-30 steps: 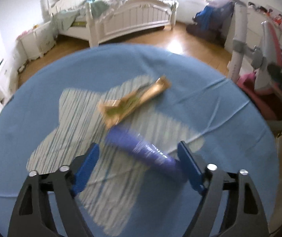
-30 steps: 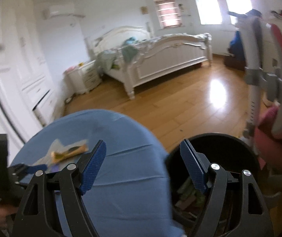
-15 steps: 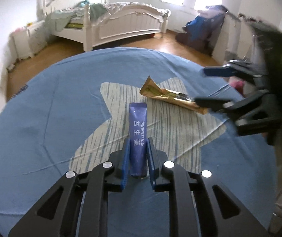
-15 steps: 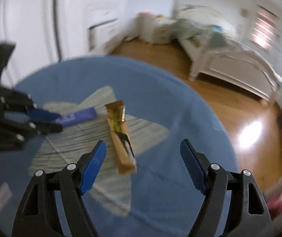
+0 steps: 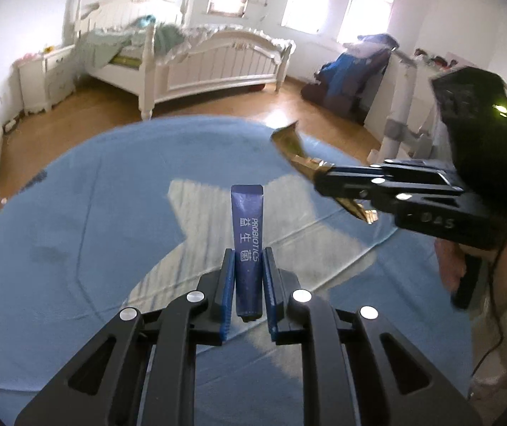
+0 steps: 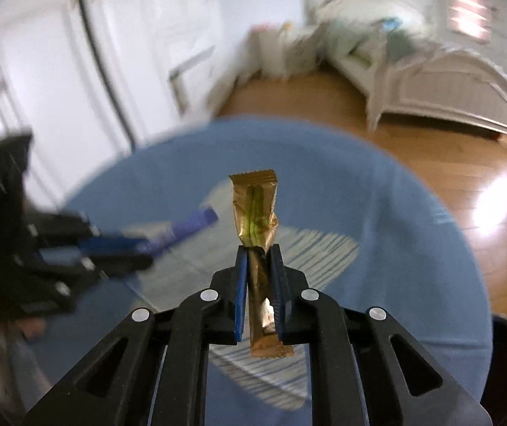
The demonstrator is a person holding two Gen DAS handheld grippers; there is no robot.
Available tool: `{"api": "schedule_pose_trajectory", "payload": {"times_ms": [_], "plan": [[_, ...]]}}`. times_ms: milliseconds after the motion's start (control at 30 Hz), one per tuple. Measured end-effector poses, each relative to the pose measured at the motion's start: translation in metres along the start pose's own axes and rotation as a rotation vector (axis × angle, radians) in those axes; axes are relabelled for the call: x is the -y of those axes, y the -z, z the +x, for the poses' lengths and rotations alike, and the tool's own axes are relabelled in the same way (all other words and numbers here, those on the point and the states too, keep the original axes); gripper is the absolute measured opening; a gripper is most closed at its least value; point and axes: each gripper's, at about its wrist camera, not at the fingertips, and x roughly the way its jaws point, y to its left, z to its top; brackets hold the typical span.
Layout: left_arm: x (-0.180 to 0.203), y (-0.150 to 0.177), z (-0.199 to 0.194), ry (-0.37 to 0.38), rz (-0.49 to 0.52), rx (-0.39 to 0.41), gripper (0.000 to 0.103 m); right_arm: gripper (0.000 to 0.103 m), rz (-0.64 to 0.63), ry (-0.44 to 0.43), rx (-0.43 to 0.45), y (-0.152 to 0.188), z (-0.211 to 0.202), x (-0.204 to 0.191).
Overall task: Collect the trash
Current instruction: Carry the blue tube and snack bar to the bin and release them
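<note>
Left gripper (image 5: 248, 266): jaws closed on blue sachet (image 5: 247, 234), lower half between the pads, upper half projecting forward, above the table (image 5: 76, 230).
Right gripper (image 6: 259, 266): jaws closed on gold wrapper (image 6: 255, 213), mid-length between the pads, both ends protruding, clear of the table.

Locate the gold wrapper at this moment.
The gold wrapper is clamped in the right gripper, lifted above the blue tablecloth; the left-wrist view shows it right of the blue probiotics sachet.
</note>
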Motion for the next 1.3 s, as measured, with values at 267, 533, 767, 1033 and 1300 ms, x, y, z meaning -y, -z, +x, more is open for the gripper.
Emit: {"api": "schedule_pose_trajectory", "payload": {"times_ms": [267, 533, 767, 1033, 1300], "plan": [[0.065, -0.040, -0.017, 0.104, 0.057, 0.143, 0.016, 0.013, 0.155, 0.250, 0.387, 0.019, -0.124, 0.027], [0.158, -0.066, 0.001, 0.282, 0.153, 0.196, 0.016, 0.013, 0.270, 0.529, 0.537, 0.061, -0.215, 0.092], [0.210, -0.080, 0.038, 0.402, 0.159, 0.136, 0.016, 0.014, 0.371, 0.632, 0.523, 0.108, -0.242, 0.146], [0.244, -0.089, 0.071, 0.439, 0.194, 0.078, 0.016, 0.014, 0.414, 0.671, 0.481, 0.139, -0.236, 0.173], [0.264, -0.085, 0.103, 0.439, 0.212, 0.017, 0.017, 0.014, 0.446, 0.684, 0.440, 0.150, -0.229, 0.194]]}}
